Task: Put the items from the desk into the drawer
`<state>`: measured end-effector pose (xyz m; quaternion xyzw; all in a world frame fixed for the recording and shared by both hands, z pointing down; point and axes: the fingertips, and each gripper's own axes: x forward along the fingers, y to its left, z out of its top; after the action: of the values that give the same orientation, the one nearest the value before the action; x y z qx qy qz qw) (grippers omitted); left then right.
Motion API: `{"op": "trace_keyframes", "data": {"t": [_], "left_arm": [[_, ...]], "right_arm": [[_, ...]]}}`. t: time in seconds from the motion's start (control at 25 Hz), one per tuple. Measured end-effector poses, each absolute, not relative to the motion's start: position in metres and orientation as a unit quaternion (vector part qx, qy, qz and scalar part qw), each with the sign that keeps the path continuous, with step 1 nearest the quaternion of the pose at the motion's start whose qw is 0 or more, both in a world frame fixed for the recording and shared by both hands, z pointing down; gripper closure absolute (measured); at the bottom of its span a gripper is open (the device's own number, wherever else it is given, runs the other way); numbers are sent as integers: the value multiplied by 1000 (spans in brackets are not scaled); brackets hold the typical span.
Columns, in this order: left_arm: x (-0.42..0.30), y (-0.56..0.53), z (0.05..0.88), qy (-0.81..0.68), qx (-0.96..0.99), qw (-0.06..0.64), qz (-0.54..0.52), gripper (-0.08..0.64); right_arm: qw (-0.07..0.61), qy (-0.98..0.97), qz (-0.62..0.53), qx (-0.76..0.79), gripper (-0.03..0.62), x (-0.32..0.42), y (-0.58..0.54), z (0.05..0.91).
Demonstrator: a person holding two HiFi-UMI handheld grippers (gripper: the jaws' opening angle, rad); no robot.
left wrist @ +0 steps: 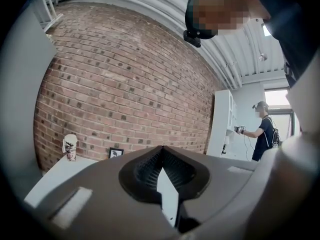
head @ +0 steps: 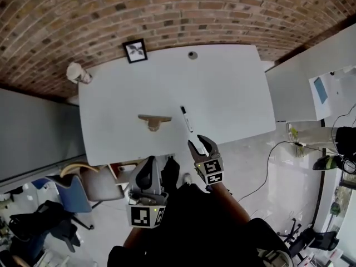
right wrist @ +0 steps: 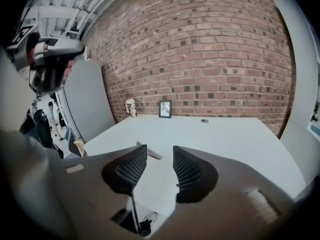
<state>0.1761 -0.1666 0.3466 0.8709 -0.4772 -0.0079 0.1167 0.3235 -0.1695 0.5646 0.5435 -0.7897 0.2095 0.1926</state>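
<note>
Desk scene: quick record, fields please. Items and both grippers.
desk: white, against brick wall
far edge: frame, cup at left corner
near front: marker, wooden piece
left gripper: shut, empty, short of the desk
right gripper: open, empty, at front edge, nearest the marker

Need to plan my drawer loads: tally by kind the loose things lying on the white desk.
picture frame: 1
patterned cup: 1
wooden piece: 1
marker pen: 1
Total: 4
The cable grommet is set into the desk, so it is not counted.
</note>
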Motion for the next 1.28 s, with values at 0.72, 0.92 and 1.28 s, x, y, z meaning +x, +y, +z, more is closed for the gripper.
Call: {"op": "trace_keyframes", "data": {"t": [0.72, 0.92, 1.28], "left_arm": [[178, -230, 386, -457, 874, 162, 17, 540], [177, -239, 395, -456, 873, 172, 16, 540], [175, -247, 401, -461, 869, 178, 17, 540]], "right_arm": [[312, -722, 332, 521, 423, 343, -197, 722], [332, -709, 347, 516, 423, 347, -198, 740], [359, -692, 347, 522, 504, 357, -200, 755]]}}
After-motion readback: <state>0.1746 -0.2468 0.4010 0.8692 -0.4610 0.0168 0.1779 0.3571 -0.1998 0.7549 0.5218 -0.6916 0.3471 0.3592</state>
